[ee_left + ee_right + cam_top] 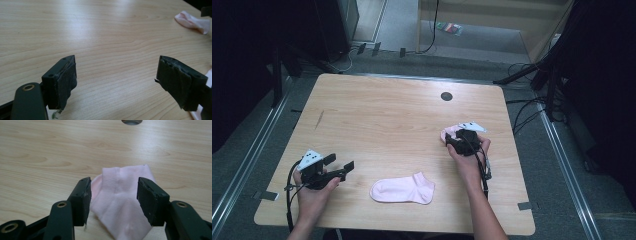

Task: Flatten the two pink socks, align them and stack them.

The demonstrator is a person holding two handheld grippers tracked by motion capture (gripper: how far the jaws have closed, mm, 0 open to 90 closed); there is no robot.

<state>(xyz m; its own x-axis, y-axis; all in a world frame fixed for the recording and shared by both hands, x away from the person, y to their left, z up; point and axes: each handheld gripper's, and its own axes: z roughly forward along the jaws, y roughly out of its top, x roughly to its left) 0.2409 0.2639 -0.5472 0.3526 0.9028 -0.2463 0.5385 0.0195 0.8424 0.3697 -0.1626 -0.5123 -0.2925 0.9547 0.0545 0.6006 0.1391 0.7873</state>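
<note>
Socks on the light wooden table [382,110], and we see both grippers with jaws spread.
Our right gripper [113,195] hovers over the crumpled pink sock [120,202], pinching nothing; our left gripper [116,82] hangs over bare wood, near the flat pink ankle sock [403,190].

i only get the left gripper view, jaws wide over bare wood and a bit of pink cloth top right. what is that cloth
Observer: A crumpled pink sock near the table's right edge, with the right tool over it.
Operator: is that tool gripping it
Observer: No. In the right gripper view its jaws stand apart, with the sock between and beyond them, unpinched.
Operator: any other sock
Observer: Yes, a second pink sock lies flat near the table's front edge, between the two hands.
Operator: where's my left tool
Observer: The left tool is near the front left corner, open, pointing toward the flat sock.
</note>
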